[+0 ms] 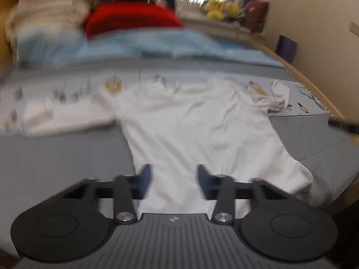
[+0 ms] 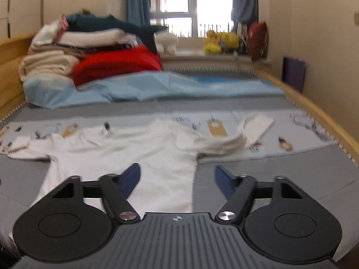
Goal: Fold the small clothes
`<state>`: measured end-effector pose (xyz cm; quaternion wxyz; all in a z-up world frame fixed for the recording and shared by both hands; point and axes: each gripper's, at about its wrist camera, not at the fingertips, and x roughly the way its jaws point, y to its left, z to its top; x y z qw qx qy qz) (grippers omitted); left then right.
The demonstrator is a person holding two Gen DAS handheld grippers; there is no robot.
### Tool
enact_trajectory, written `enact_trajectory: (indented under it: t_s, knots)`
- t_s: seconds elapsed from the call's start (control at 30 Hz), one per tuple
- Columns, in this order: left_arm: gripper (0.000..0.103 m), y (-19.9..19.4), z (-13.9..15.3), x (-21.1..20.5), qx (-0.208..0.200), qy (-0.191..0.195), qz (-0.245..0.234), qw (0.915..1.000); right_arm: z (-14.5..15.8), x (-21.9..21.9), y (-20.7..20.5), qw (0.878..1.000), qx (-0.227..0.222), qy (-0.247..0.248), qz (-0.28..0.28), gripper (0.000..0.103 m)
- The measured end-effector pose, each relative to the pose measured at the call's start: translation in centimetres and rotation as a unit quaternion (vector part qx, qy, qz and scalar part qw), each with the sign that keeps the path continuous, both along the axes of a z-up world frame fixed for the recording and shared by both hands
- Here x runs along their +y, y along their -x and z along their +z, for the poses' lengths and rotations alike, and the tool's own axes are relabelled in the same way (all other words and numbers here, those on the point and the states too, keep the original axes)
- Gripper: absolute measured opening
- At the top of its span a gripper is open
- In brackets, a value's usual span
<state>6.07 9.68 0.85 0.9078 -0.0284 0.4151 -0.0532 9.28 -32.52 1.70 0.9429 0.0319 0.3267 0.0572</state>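
On the bed: a white shirt [image 1: 193, 123] lies spread flat on the grey mattress [image 1: 56, 157], collar away from you, sleeves out to both sides.
Your left gripper [image 1: 174, 180]: its fingers stand apart over the shirt's lower part, with nothing clamped between them; you cannot tell whether the tips touch the cloth.
Your right gripper [image 2: 177, 180]: its fingers stand wider apart, straddling the shirt's right edge, gripping nothing.
Shirt's hem: hidden under both gripper bodies, so you cannot see how it lies.
Left sleeve: smeared by blur in the left view.
Right sleeve [image 2: 224, 143]: bunched and crumpled, with its cuff turned up.
Printed sheet [image 2: 291, 132]: under the shirt's shoulders; its pictures are too blurred to read.
Far end: a blue blanket [image 2: 157, 85], a red cloth [image 2: 119, 65] and stacked bedding [image 2: 74, 44], all soft in focus.
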Motion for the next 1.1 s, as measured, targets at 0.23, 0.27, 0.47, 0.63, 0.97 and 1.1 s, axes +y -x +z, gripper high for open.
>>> enact_trajectory:
  t_s: [0.23, 0.27, 0.47, 0.63, 0.97, 1.1]
  knots:
    - [0.032, -3.5, -6.8, 5.6, 0.187, 0.041, 0.072, 0.9788, -7.7, -0.8, -3.6, 0.982, 0.189, -0.009, 0.025, 0.043]
    - [0.032, -3.7, -7.2, 6.1, 0.199, 0.040, 0.076, 0.9763, -8.4, -0.8, -3.7, 0.979, 0.203, -0.004, 0.024, 0.043]
    - [0.033, -4.4, -9.2, 6.7, 0.232, 0.041, 0.081, 0.9684, -10.7, -1.0, -4.1, 0.968, 0.252, -0.013, 0.015, 0.052]
    - [0.033, -4.0, -11.2, 5.8, 0.275, 0.004, 0.080, 0.9580, -12.2, 0.0, -4.0, 0.959, 0.282, -0.005, 0.039, 0.048]
    - [0.004, -1.4, -8.0, 5.5, 0.225, 0.009, 0.037, 0.9736, -5.7, -4.6, -1.3, 0.974, 0.184, -0.131, 0.009, 0.007]
    - [0.004, 0.5, -5.2, 6.4, 0.188, 0.016, 0.019, 0.9818, -5.4, -7.5, -0.3, 0.962, 0.201, -0.184, -0.009, 0.007]
